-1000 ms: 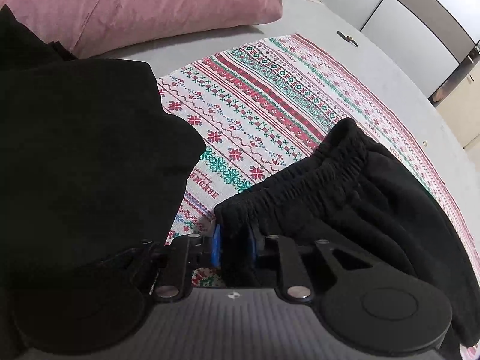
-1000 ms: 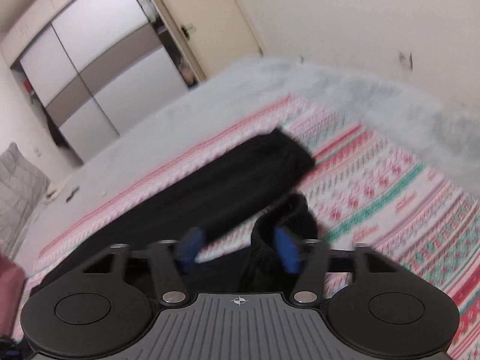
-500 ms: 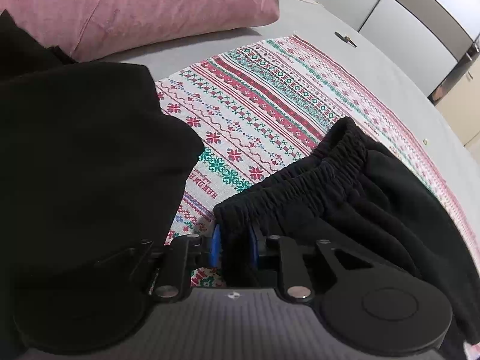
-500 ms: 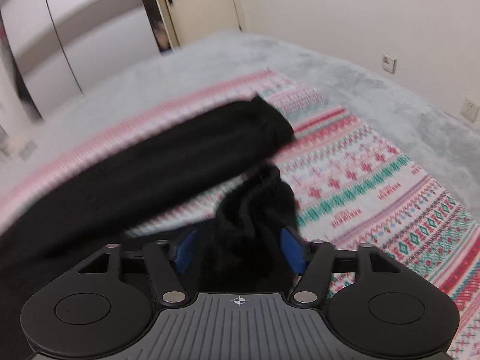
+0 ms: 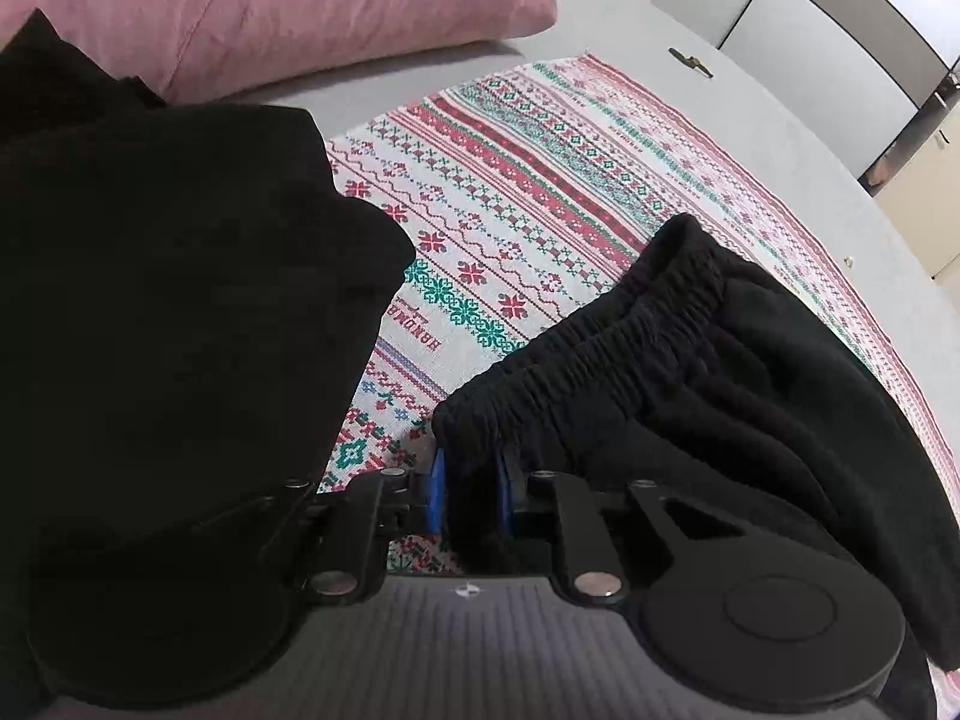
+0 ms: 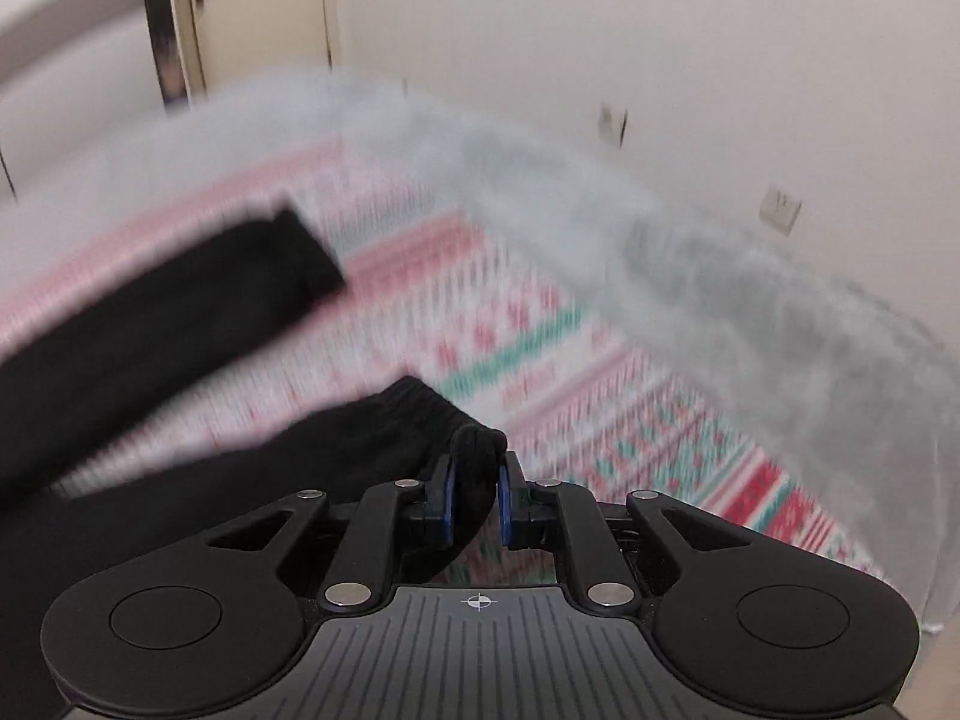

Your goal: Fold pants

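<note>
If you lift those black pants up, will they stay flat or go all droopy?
Probably droopy: the black pants already bunch into soft folds where the left gripper pinches the waistband. The fabric looks thick and fleecy, so likely not slippery. The long leg would probably dangle.

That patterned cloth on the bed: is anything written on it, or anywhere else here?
"HANDMA...": woven in red on the patterned cloth, upside down to the left camera, its end hidden under black clothing.
A smaller line beside it: too small to read.
Right camera view: too blurred; no readable text.
</note>
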`<state>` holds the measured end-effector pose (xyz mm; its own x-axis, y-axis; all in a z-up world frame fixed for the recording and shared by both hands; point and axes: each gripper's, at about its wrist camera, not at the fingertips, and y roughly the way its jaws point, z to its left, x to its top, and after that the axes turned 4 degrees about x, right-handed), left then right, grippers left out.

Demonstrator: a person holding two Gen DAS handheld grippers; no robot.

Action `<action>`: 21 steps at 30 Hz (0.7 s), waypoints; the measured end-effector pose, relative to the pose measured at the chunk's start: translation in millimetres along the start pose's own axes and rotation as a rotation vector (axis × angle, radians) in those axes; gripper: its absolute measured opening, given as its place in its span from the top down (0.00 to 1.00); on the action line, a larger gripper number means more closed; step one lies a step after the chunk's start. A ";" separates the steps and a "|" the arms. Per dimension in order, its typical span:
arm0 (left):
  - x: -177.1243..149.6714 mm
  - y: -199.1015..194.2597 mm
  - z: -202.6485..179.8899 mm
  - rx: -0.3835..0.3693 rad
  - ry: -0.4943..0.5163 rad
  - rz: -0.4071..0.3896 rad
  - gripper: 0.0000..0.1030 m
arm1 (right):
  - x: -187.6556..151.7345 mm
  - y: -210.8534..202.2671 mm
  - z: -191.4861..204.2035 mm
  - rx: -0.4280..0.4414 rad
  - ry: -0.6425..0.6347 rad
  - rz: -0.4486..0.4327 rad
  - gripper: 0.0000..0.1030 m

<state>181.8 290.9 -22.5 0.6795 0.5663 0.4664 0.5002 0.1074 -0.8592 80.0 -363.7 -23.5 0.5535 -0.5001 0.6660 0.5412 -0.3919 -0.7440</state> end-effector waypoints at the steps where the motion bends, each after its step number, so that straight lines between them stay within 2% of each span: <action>1: -0.4 -0.8 1.5 -0.001 0.001 0.002 0.53 | -1.5 0.1 -1.4 0.007 0.019 0.010 0.88; 3: -3.4 -1.6 3.6 0.000 0.008 0.012 0.53 | 0.7 -8.1 -7.9 0.046 0.073 -0.025 0.88; 6: -5.5 -1.5 2.8 -0.002 0.027 0.022 0.52 | 1.7 -9.8 -8.7 0.038 0.078 -0.054 0.88; 8: -5.1 -0.3 2.0 0.013 0.046 0.031 0.44 | 2.2 -6.2 -3.6 0.023 0.071 -0.051 0.88; 10: -1.0 1.1 6.2 0.021 0.021 0.022 0.37 | 3.5 -3.8 8.7 -0.001 0.022 -0.039 0.85; 12: 5.1 0.5 12.7 -0.017 -0.020 0.022 0.37 | 2.7 -4.2 15.9 -0.028 0.008 -0.038 0.82; 14: 10.2 -3.6 13.1 -0.048 -0.036 0.004 0.28 | 3.9 -8.1 15.1 -0.019 0.046 -0.076 0.80; 16: 13.7 -9.2 5.6 -0.059 -0.022 -0.036 0.21 | 4.5 -15.0 17.4 0.002 0.056 -0.121 0.76; 18: 16.0 -15.1 -6.0 -0.058 0.002 -0.080 0.20 | 3.9 -20.2 24.3 -0.007 0.027 -0.152 0.63; 20: 16.9 -19.4 -22.2 -0.070 0.052 -0.119 0.11 | 3.1 -24.9 30.2 -0.012 0.016 -0.190 0.54; 21: 16.9 -19.8 -29.5 -0.070 0.077 -0.133 0.09 | 3.4 -29.0 31.7 -0.014 0.026 -0.217 0.52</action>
<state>199.2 274.3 8.6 0.6426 0.4862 0.5922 0.6231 0.1182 -0.7732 86.3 -329.6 2.1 0.4085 -0.4222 0.8092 0.6368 -0.5033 -0.5841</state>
